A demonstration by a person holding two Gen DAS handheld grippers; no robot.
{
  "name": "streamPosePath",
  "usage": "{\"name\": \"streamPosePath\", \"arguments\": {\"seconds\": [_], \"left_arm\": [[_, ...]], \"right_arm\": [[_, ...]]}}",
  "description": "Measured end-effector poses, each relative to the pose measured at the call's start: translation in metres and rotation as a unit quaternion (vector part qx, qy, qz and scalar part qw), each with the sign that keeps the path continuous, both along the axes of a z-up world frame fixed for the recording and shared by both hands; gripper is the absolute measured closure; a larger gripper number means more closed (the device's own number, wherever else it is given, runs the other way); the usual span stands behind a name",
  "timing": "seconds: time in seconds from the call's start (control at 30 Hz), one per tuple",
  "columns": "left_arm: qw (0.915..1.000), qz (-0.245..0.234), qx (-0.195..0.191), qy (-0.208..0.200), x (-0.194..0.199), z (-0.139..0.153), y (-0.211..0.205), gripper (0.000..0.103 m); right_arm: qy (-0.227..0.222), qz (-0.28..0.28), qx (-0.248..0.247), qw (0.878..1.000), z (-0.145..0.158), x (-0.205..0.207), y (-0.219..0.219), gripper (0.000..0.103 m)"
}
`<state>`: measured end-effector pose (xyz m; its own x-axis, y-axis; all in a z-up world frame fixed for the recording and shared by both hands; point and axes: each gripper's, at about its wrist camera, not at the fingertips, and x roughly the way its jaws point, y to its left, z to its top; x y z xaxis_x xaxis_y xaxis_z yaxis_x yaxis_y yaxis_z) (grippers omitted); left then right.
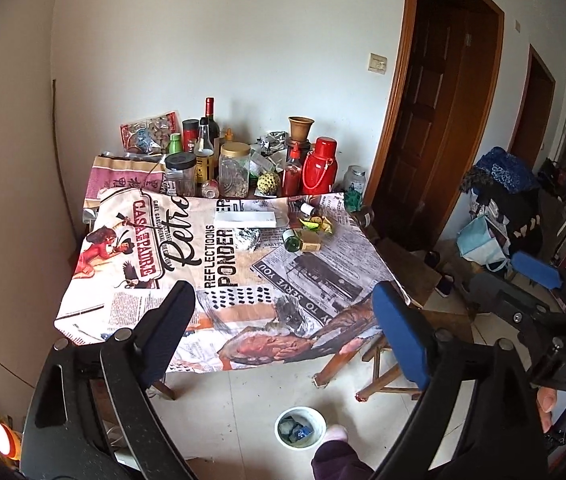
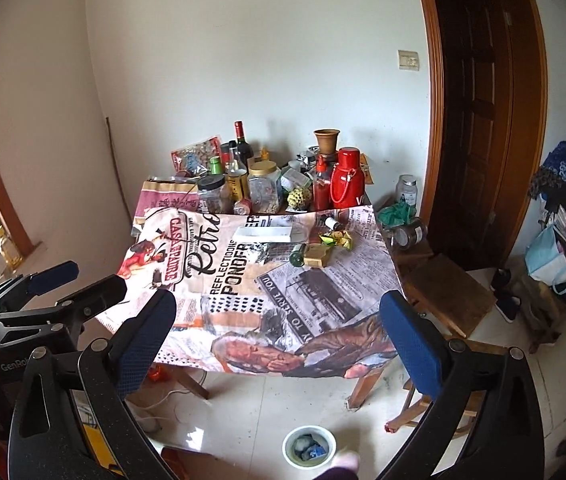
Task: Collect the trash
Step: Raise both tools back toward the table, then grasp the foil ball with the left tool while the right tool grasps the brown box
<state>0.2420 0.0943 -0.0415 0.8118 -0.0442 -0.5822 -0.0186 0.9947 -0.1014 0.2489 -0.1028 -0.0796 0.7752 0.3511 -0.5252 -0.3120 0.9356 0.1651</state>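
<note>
Two hand-held tools hang above the near edge of a tabletop (image 1: 131, 280) draped in a newspaper-print cloth. The left tool (image 1: 283, 312) and right tool (image 2: 279, 320) both have their jaws spread wide, with nothing between them. The near half of the cloth is bare. Below, on the pale tiled floor, stands a small white bin (image 1: 300, 427) holding crumpled scraps, just in front of the table legs.

Along the far edge by the wall crowd jars, bottles and a red flask (image 1: 320, 169). A wooden stool (image 2: 449, 294) stands close at the right.

The remaining trash lies mid-table, well beyond both tools: a foil ball (image 1: 247, 239), a fallen green bottle (image 1: 303, 241), yellow-green wrappers (image 1: 319, 224) and a white box (image 1: 246, 218).
</note>
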Motion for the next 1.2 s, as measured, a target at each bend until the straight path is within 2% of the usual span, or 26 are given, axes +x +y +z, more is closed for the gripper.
{"name": "streamPosePath", "arguments": {"seconds": [0.1, 0.4, 0.57, 0.77, 1.0, 1.2], "left_arm": [[1.0, 0.008, 0.002, 0.0, 0.022, -0.002, -0.007, 0.013], [0.9993, 0.037, 0.002, -0.006, 0.106, 0.004, -0.041, 0.013], [0.9981, 0.06, -0.006, -0.008, 0.147, 0.008, -0.06, 0.013], [0.9949, 0.099, -0.015, 0.009, 0.186, -0.002, -0.07, 0.013], [0.9897, 0.127, -0.023, 0.061, 0.224, -0.033, -0.055, 0.013], [0.9852, 0.122, -0.031, 0.117, 0.265, -0.077, -0.026, 0.013]], "right_arm": [[-0.001, -0.002, 0.005, 1.0, -0.001, 0.016, -0.009, 0.002], [-0.016, 0.014, 0.002, 1.0, 0.011, 0.099, -0.052, 0.002], [-0.018, 0.04, -0.002, 0.999, 0.017, 0.144, -0.074, 0.002], [-0.013, 0.068, -0.016, 0.997, 0.012, 0.186, -0.084, 0.002], [0.029, 0.083, -0.029, 0.996, -0.014, 0.226, -0.078, 0.002], [0.095, 0.075, -0.033, 0.992, -0.053, 0.254, -0.055, 0.002]]}}
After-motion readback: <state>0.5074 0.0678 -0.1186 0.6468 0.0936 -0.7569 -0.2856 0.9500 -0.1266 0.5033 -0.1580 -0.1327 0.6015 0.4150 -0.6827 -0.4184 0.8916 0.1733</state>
